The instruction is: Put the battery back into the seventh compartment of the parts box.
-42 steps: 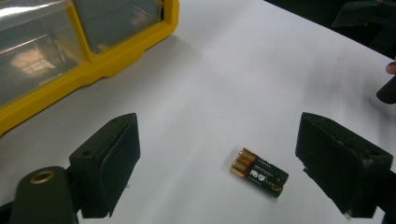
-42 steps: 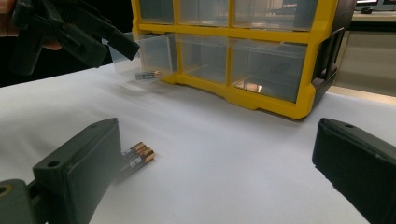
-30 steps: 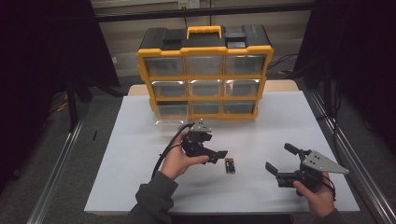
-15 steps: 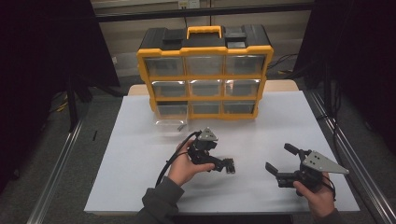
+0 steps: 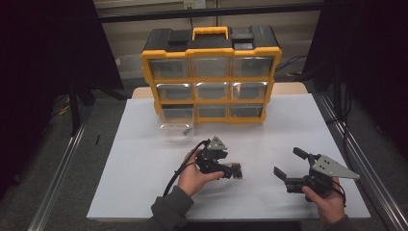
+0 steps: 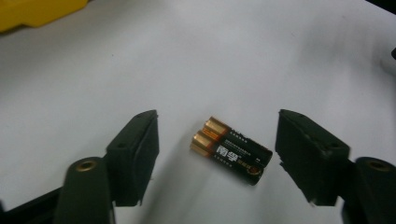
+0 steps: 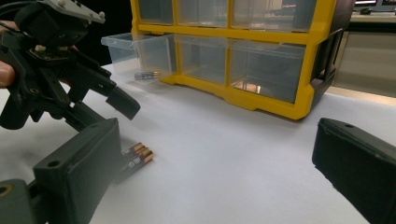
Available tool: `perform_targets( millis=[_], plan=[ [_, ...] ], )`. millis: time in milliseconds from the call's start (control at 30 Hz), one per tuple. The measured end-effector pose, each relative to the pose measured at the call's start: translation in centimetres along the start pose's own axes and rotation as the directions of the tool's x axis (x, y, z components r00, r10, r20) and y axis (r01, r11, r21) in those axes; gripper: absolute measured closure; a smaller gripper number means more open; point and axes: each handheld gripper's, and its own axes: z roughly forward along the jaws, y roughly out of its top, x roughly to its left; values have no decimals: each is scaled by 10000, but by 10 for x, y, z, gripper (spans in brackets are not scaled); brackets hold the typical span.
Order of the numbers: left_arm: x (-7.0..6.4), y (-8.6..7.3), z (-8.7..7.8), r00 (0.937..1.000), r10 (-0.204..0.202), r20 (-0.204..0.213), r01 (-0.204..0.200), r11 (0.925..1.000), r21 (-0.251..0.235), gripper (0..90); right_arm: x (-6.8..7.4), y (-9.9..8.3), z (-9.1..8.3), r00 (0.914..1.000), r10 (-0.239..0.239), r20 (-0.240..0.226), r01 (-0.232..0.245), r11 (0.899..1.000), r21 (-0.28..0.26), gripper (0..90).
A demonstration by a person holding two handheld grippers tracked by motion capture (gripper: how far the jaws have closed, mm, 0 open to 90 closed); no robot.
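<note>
Open table around us, one wall ahead

We see bare white table point(image 5: 144, 159) on every side of the batteries point(image 6: 230, 149); only the yellow organizer point(image 5: 210, 72) and its pulled-out clear drawer point(image 5: 177, 122) block the far edge, well apart from our spread jaws.

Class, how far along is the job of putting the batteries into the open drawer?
Done: the drawer stands pulled out, something small inside. In hand: the left gripper is open around the two batteries on the table, not gripping. Left: grip, carry, drop in. The right gripper waits open.
</note>
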Motion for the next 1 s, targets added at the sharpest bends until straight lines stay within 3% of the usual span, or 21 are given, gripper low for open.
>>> perform_targets(
  millis=[367, 467, 633, 1000],
  plan=[
    [-4, -5, 15, 9993, 380, -37, -378, 9987, 355, 464, 0, 0, 1, 10000, -9, -17, 9, 10000, 28, 15],
    [-4, -6, 17, 9997, 254, 1, -254, 9993, 259, 481, 0, 0, 1, 10000, -8, -9, 8, 10000, 25, 16],
    [-5, -6, 16, 9998, 211, -19, -209, 9977, 638, 493, -1, 0, 0, 10000, -31, 3, 31, 10000, -1, 17],
    [-6, -7, 19, 9999, 55, 107, -61, 9986, 527, 509, -1, 0, 1, 10000, -39, 13, 39, 10000, 17, 18]
  ],
)
